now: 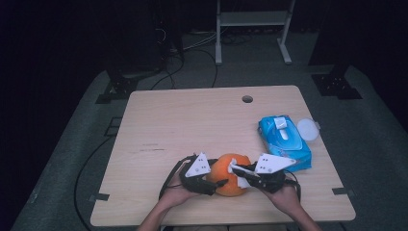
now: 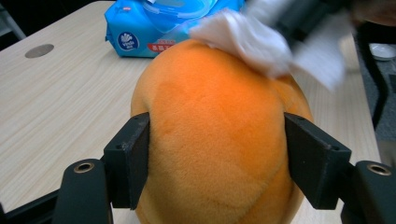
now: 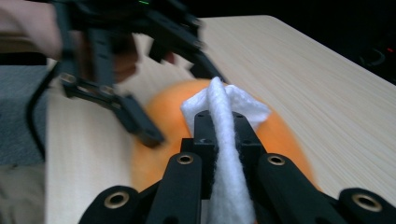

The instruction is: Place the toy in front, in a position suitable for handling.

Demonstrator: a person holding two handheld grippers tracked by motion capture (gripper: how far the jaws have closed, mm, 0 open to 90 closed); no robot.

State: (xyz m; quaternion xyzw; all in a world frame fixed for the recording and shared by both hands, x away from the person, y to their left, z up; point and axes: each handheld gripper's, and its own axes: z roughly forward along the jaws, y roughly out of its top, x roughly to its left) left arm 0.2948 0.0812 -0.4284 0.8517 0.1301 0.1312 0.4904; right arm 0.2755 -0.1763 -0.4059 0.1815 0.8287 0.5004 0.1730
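Near the table's front edge, an orange plush toy point(image 1: 231, 174) is clamped between the jaws of the left gripper point(image 2: 217, 158), which press on both its sides. A white wipe point(image 3: 224, 140) is pinched tight in the right gripper point(image 3: 222, 125) and laid on the toy's top. Wiping appears under way, with most of the surface judged still uncleaned. Farther back, a blue wipe pack point(image 1: 284, 142) lies at the right, a round lid point(image 1: 308, 129) beside it.

Table lit from above, surroundings dark; motion blur in both gripper views, high view soft
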